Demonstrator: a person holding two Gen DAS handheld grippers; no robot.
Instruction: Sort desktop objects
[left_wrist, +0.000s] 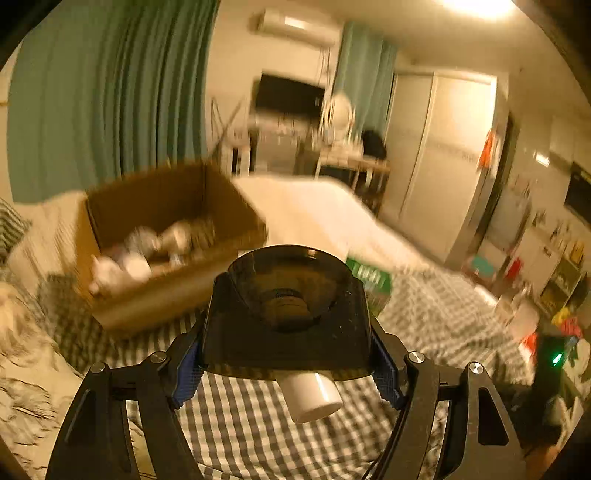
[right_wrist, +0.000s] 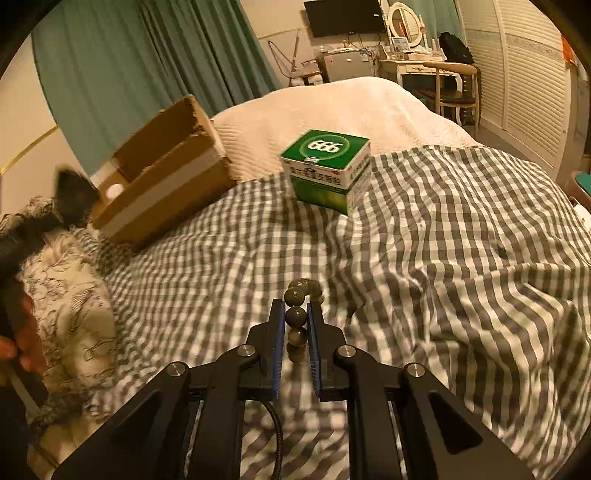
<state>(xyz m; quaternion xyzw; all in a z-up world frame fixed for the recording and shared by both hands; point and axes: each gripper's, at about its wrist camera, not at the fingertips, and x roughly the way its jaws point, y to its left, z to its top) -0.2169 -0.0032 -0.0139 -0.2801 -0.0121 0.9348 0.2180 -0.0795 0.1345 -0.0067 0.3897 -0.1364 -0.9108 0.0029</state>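
Nearest the right wrist camera, the right gripper (right_wrist: 296, 325) is closed down to a narrow gap on a string of dark round beads (right_wrist: 295, 316), one bead pinched between its blue pads (right_wrist: 279, 347). The far end of the string rests on the gray-and-white checked bedspread (right_wrist: 443, 258). Farther off, a green and white box (right_wrist: 328, 170) marked 666 stands on the spread, and to its left sits an open cardboard box (right_wrist: 162, 184).

From the left wrist camera, the left gripper (left_wrist: 288, 354) clamps a dark, smoky translucent container (left_wrist: 286, 317) by its sides, jaws spread wide around it. A white cylinder (left_wrist: 314, 395) pokes out beneath the container. Beyond and to the left, the cardboard box (left_wrist: 162, 236) holds blurred pale items, too smeared to identify. The green box (left_wrist: 371, 280) peeks out just right of the container.
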